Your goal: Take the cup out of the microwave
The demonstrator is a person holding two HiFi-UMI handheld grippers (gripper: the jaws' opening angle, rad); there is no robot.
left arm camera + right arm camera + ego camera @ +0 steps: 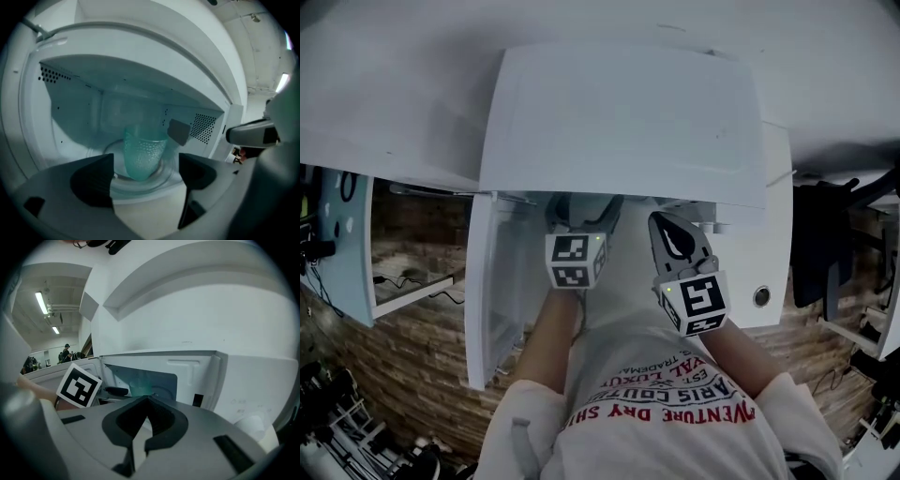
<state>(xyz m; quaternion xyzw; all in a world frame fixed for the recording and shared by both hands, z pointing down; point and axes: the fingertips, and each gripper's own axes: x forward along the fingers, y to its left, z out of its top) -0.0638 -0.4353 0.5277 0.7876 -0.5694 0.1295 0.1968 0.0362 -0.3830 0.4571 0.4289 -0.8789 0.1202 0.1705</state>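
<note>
A translucent teal cup (143,152) with a dimpled wall stands upright on the glass turntable (161,180) inside the white microwave (619,112). The microwave's door (502,281) hangs open to the left. My left gripper (146,163) is open at the cavity's mouth, jaws wide apart. The cup stands just ahead of them, untouched. In the head view only the left gripper's marker cube (575,261) shows below the microwave's top. My right gripper (147,400) is shut and empty, held outside the cavity beside the left gripper, in front of the control panel (253,380).
The microwave's round knob (761,296) sits on the panel at the right. A white cabinet (352,244) with cables stands at the left, and dark equipment (825,244) at the right. The floor (403,375) has a brick pattern.
</note>
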